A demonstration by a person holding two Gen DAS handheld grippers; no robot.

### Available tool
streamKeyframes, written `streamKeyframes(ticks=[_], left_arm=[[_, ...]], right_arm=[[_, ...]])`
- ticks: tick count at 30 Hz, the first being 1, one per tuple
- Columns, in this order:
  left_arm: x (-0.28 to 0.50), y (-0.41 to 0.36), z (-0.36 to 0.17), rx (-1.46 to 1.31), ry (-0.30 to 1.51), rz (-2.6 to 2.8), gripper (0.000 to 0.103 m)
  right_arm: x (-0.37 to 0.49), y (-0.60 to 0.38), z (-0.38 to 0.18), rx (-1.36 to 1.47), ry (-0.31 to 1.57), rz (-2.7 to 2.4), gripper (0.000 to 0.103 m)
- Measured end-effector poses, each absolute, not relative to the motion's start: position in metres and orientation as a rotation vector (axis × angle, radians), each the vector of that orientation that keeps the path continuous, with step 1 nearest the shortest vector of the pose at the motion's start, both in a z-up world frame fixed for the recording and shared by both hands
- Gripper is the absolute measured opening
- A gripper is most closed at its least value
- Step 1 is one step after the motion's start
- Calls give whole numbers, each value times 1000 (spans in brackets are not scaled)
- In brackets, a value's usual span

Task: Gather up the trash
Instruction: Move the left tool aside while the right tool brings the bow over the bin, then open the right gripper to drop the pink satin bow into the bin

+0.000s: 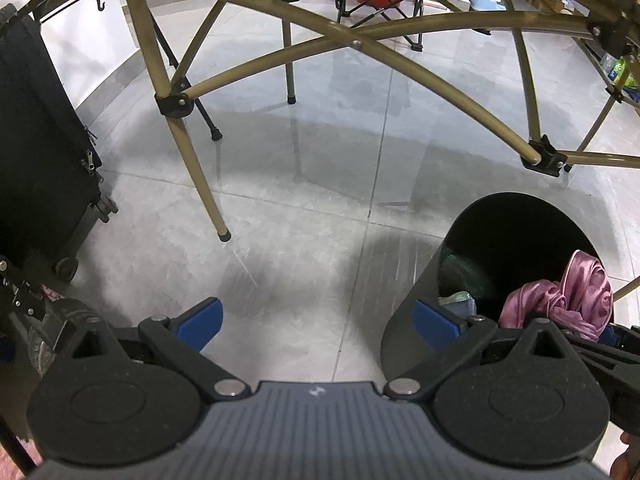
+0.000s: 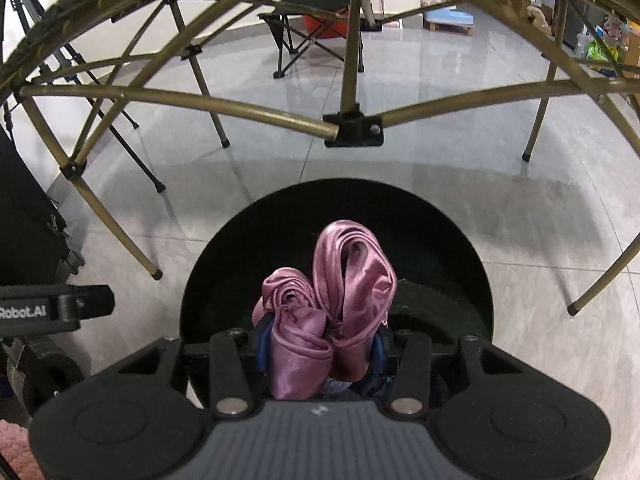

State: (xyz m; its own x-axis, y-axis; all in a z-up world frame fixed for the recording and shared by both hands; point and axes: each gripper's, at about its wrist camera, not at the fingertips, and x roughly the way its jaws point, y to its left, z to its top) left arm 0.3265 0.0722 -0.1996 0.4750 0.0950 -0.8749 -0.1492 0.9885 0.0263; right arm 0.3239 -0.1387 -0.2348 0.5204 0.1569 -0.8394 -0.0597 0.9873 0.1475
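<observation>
The right claw [image 2: 320,350] pinches a bunched pink satin cloth [image 2: 332,300] between its blue pads, holding it directly over the open mouth of a black cylindrical trash bin [image 2: 460,240] that stands on the grey tiled floor [image 2: 540,220]. In the left wrist view the same cloth [image 1: 560,296] hangs just inside the bin's [image 1: 416,304] rim, and some pale crumpled trash [image 1: 456,300] already lies within. The left claw [image 1: 316,320] is spread wide and carries nothing, hovering beside the bin above the floor [image 1: 280,240].

The step in hand looks like the drop. To do it well, the cloth should sit over the middle of the opening before the pads part, since its loose folds bulge upward and could catch on the rim or cling to a pad. Opening fully and lifting straight up would let the satin slide free. The left claw would do best to keep apart from the bin, so as not to nudge it. The gold folding frame legs [image 2: 152,272] stand near and call for some care when withdrawing.
</observation>
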Motion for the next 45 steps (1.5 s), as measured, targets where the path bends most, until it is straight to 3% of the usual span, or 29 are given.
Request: streamKeyframes(ticks=[25, 32, 35, 39, 45], left_arm=[[329, 84, -213, -25, 1088, 199, 103], [329, 86, -213, -34, 1089, 202, 103], [329, 86, -212, -34, 1088, 202, 103], [329, 86, -212, -35, 1088, 201, 103], [329, 87, -212, -36, 1086, 199, 103]], right_arm=[[339, -131, -258, 113, 1113, 117, 46], [341, -133, -256, 130, 1113, 105, 63], [340, -134, -254, 124, 1098, 91, 87], [339, -134, -252, 111, 1091, 83, 103], [338, -136, -250, 107, 1093, 78, 103]])
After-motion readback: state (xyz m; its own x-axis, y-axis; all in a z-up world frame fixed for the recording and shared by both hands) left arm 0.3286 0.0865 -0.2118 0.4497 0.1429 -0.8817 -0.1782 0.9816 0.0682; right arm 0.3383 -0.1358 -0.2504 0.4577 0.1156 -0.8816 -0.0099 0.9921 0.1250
